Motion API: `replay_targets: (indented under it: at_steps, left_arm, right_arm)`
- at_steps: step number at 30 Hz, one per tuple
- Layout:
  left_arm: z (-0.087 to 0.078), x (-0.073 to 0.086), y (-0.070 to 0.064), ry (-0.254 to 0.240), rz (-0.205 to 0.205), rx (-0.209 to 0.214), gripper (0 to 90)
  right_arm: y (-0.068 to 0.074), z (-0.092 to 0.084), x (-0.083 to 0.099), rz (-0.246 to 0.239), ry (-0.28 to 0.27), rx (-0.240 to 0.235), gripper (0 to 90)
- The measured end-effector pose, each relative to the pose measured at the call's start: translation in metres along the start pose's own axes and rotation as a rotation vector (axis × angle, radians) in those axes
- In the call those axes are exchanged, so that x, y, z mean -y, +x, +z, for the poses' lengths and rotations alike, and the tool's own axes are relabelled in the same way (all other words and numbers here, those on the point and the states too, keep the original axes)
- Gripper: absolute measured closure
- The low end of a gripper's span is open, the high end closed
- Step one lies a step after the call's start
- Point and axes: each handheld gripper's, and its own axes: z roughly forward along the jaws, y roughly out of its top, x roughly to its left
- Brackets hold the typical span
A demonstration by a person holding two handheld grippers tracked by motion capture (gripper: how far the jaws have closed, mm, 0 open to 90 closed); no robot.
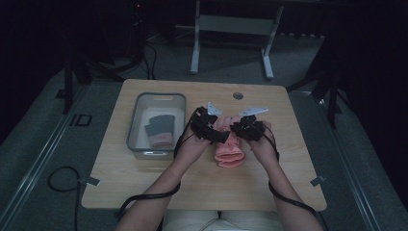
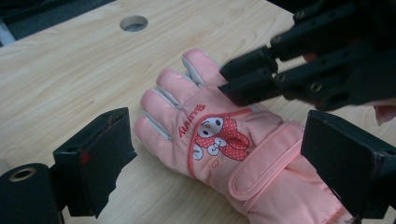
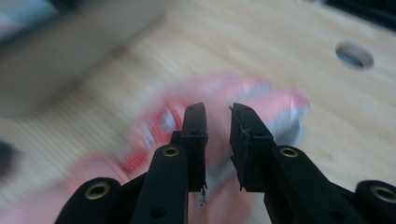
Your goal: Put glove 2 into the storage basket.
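My left fingers (image 2: 95, 163) stand wide apart, one on each side of the pink glove (image 2: 224, 140), with no pad touching it. My left gripper (image 1: 208, 126) hovers over the glove's cuff end in the high view. My right fingers (image 3: 194, 135) are nearly together, with a narrow gap between the pads; nothing is clamped in that gap. My right gripper (image 1: 246, 127) sits just beside the left one, over the same glove (image 1: 229, 149). In the left gripper view, the right gripper (image 2: 261, 77) reaches in from the upper right, its tips at the glove's finger end; contact cannot be confirmed.

The glove lies flat on the desk (image 1: 144, 178), near its middle, back side up, with a cartoon patch and a strap across the wrist. The right gripper view shows the glove (image 3: 275, 100) blurred beyond the tips.

A grey bin (image 1: 136, 120) stands on the desk to the left of the glove, apart from it. It holds a dark grey and pink item (image 1: 159, 130). A round hole (image 1: 238, 95) is set in the desk near the far edge.
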Motion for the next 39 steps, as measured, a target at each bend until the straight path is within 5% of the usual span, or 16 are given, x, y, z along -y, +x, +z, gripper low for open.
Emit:
replay_targets:
  at_steps: [6, 13, 16, 19, 25, 30, 32, 35, 39]
  left_arm:
    - [0.018, 0.006, 0.002, 0.045, -0.031, 0.014, 8.7]
    - [0.048, 0.015, 0.013, 0.142, -0.133, 0.030, 13.6]
    - [0.060, 0.024, 0.025, 0.179, -0.226, 0.067, 16.6]
    - [0.071, 0.035, 0.032, 0.214, -0.278, 0.109, 22.4]
    - [0.091, 0.048, 0.043, 0.204, -0.397, 0.240, 25.3]
    - [0.098, 0.051, 0.046, 0.175, -0.439, 0.337, 40.7]
    - [0.098, 0.053, 0.047, 0.159, -0.447, 0.374, 49.1]
    - [0.095, 0.052, 0.044, 0.148, -0.417, 0.361, 65.1]
    - [0.093, 0.048, 0.041, 0.146, -0.397, 0.351, 72.2]
  right_arm:
    - [-0.011, 0.003, 0.021, 0.038, 0.049, -0.003, 73.6]
    - [-0.016, 0.007, 0.026, 0.069, 0.081, -0.026, 64.2]
    - [-0.019, 0.010, 0.027, 0.089, 0.104, -0.034, 57.3]
    - [-0.022, 0.014, 0.029, 0.108, 0.137, -0.073, 54.6]
    - [-0.029, 0.026, 0.034, 0.160, 0.171, -0.127, 51.0]
    - [-0.035, 0.032, 0.038, 0.210, 0.180, -0.189, 59.1]
    - [-0.032, 0.032, 0.037, 0.199, 0.180, -0.178, 63.9]
    - [-0.030, 0.032, 0.037, 0.194, 0.170, -0.172, 67.9]
    - [-0.032, 0.029, 0.041, 0.222, 0.145, -0.182, 70.1]
